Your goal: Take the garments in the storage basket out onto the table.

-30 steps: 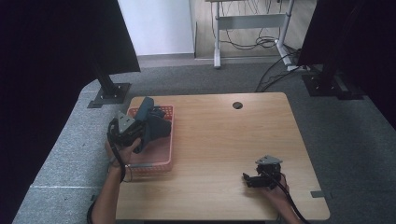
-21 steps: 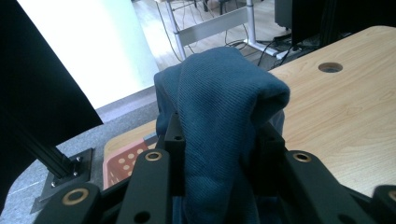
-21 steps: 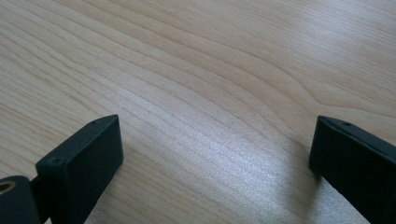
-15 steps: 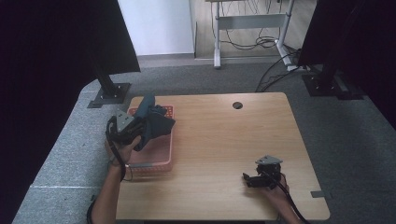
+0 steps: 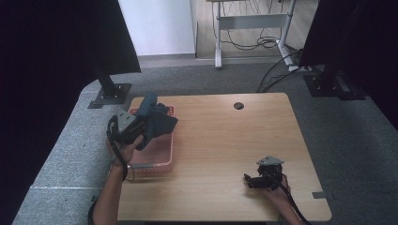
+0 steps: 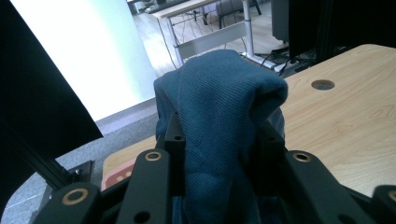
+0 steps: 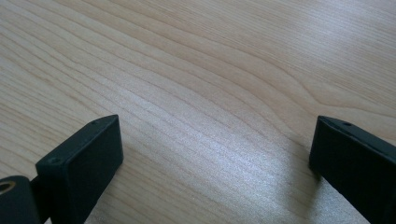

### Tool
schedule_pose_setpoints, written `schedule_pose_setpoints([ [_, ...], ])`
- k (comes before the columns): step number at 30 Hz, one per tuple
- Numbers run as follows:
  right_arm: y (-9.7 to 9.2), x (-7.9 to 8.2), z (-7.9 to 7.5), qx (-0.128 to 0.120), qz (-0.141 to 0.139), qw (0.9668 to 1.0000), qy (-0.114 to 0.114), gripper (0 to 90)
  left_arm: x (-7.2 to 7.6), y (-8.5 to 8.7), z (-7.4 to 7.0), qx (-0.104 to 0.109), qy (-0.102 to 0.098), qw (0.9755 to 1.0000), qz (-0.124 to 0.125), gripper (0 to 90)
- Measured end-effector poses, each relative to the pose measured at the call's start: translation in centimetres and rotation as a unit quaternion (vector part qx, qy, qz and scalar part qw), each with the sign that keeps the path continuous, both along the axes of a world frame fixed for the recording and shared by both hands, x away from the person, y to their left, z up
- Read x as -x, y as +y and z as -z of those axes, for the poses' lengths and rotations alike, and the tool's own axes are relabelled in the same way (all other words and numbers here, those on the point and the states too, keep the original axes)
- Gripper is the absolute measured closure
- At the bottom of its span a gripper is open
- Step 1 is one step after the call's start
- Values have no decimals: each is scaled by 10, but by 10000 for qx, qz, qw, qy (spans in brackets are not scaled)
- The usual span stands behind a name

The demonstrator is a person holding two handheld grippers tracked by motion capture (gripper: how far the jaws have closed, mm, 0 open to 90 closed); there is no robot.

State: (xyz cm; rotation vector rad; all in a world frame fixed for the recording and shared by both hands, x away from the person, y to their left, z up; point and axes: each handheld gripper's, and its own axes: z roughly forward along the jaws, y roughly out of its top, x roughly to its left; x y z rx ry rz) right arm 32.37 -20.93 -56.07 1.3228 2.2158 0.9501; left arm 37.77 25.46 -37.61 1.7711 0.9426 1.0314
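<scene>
Blue cloth clenched in left gripper above pink basket; right gripper spread wide, holding nothing.

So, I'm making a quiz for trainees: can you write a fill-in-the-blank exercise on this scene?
1. The left gripper is shut on a blue ____.
2. Below the cloth sits a ____ basket.
3. The right gripper has its jaws ____ above the bare table.
4. The round hole lies near the table's ____ edge in the high view.

Missing words: cloth; pink; open; far
</scene>
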Motion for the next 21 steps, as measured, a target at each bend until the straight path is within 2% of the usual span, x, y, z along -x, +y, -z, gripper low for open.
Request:
schedule_pose_setpoints([
  [21,0,0,0,-3,4,10000,6,22,2,-12,-10,57,-147,9998,98,652],
])
